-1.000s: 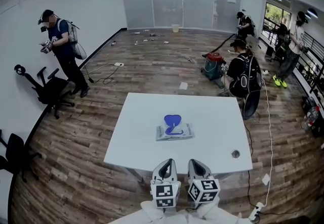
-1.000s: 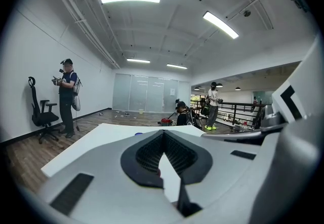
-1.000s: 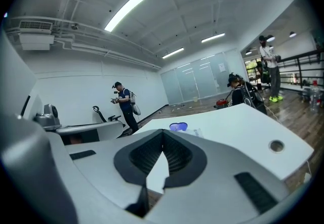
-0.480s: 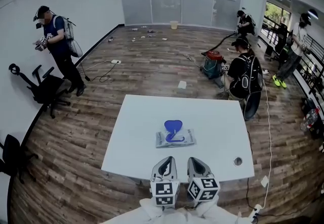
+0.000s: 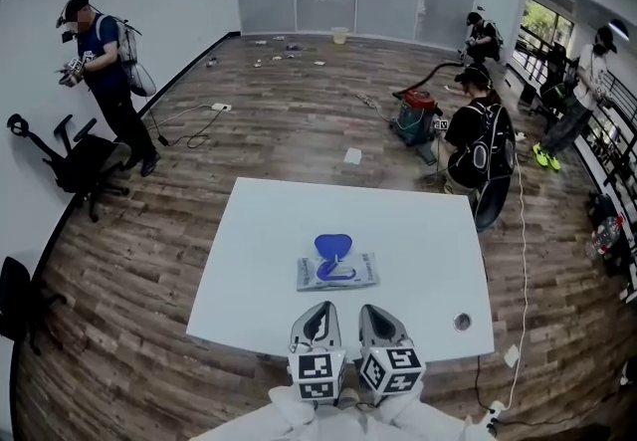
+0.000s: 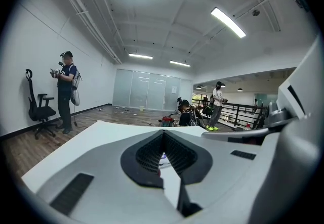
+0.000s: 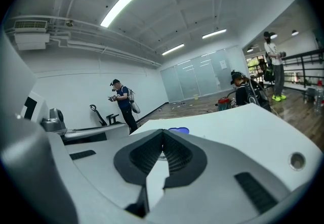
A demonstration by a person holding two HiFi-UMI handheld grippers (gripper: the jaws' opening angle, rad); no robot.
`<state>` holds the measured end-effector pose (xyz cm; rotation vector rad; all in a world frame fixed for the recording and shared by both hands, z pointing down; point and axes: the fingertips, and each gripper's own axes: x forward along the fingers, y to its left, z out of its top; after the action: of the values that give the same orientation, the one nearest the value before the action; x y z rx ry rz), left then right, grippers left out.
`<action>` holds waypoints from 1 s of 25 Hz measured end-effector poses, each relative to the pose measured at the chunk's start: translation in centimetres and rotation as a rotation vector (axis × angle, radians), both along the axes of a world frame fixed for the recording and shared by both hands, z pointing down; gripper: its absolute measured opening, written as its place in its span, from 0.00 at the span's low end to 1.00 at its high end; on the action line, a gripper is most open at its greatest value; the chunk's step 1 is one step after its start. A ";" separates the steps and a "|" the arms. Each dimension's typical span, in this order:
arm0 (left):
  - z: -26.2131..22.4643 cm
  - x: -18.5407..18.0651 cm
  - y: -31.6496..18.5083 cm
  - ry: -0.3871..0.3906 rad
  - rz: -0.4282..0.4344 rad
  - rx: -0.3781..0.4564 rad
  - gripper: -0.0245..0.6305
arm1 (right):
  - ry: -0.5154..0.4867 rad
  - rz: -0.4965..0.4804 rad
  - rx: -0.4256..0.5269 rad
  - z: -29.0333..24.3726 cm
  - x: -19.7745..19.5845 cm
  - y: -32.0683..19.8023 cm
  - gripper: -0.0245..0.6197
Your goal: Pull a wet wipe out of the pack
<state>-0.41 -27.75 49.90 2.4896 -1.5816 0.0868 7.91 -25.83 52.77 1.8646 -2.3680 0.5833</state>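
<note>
A flat wet wipe pack (image 5: 336,271) with a raised blue lid (image 5: 332,246) lies in the middle of the white table (image 5: 259,260). Both grippers hover side by side over the table's near edge, short of the pack. My left gripper (image 5: 319,318) is shut with nothing between its jaws, and my right gripper (image 5: 372,317) is shut and empty too. In the left gripper view the tips (image 6: 163,133) meet, and only a sliver of the pack shows past them. In the right gripper view the blue lid (image 7: 178,130) peeks above the closed tips (image 7: 163,132).
A round cable hole (image 5: 462,321) sits in the table's near right corner. A person with grippers (image 5: 100,71) stands at the far left by an office chair (image 5: 75,165). Another person (image 5: 478,145) crouches beyond the table by a vacuum cleaner (image 5: 416,120). A cable (image 5: 518,260) runs along the floor on the right.
The head view has shifted slightly, so the table and pack sit a little lower and to the left. Both grippers stay shut at the near edge. The person at left has stepped farther left.
</note>
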 end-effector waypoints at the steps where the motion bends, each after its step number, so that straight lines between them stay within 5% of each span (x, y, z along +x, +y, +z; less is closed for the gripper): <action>1: 0.1 0.1 0.0 0.000 -0.003 -0.006 0.04 | 0.000 -0.001 -0.006 0.2 0.2 -0.1 0.05; 25: 2.3 -0.7 -1.3 -0.049 -0.115 -0.091 0.04 | 0.008 -0.117 -0.099 5.7 0.4 -8.3 0.10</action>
<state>-1.11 -29.05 52.19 2.3401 -1.6972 0.1999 8.32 -34.11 58.49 1.6730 -2.3760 0.6672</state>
